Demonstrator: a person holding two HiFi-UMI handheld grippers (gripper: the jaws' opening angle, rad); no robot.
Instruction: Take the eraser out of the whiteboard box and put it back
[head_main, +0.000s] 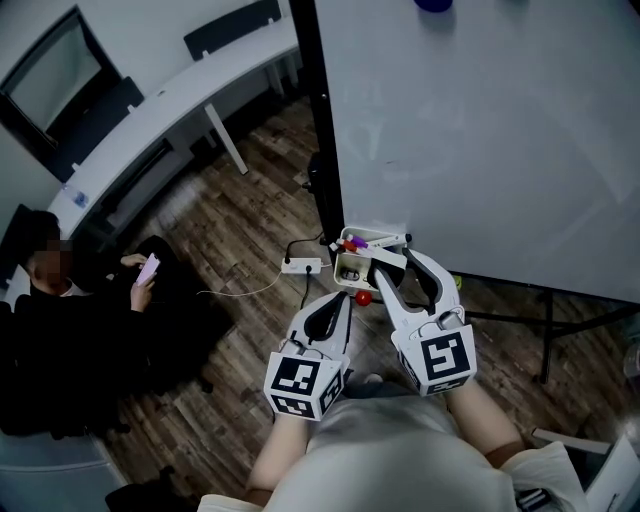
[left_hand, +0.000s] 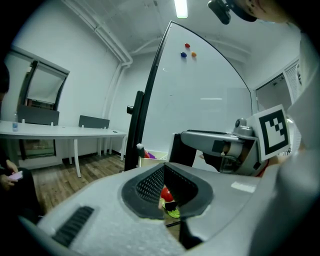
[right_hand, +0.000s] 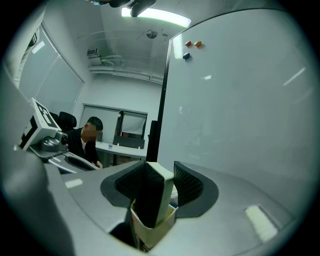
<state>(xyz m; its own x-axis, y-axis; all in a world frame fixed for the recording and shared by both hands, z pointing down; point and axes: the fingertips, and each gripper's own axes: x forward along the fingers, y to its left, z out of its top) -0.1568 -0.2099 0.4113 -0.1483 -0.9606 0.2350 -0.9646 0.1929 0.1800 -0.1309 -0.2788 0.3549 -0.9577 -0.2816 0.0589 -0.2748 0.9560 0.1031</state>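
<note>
In the right gripper view the eraser (right_hand: 150, 195), black with a cream side, stands upright between the pads of my right gripper (right_hand: 159, 187), which is shut on it. Its lower end sits inside the cream whiteboard box (right_hand: 150, 232). From the head view the box (head_main: 350, 270) hangs at the whiteboard's lower left corner with coloured markers (head_main: 355, 243) in it. My right gripper (head_main: 392, 258) reaches over it, so the eraser is hard to make out there. My left gripper (head_main: 345, 298) hovers just below and left of the box, shut and holding nothing; in its own view (left_hand: 167, 197) only floor shows past the pads.
The whiteboard (head_main: 480, 130) fills the right side on a black post (head_main: 320, 130), with small magnets (right_hand: 192, 47) high up. A power strip (head_main: 302, 265) and a red ball (head_main: 363, 297) lie on the wooden floor. A seated person (head_main: 60, 330) is at left beside a long white desk (head_main: 150, 110).
</note>
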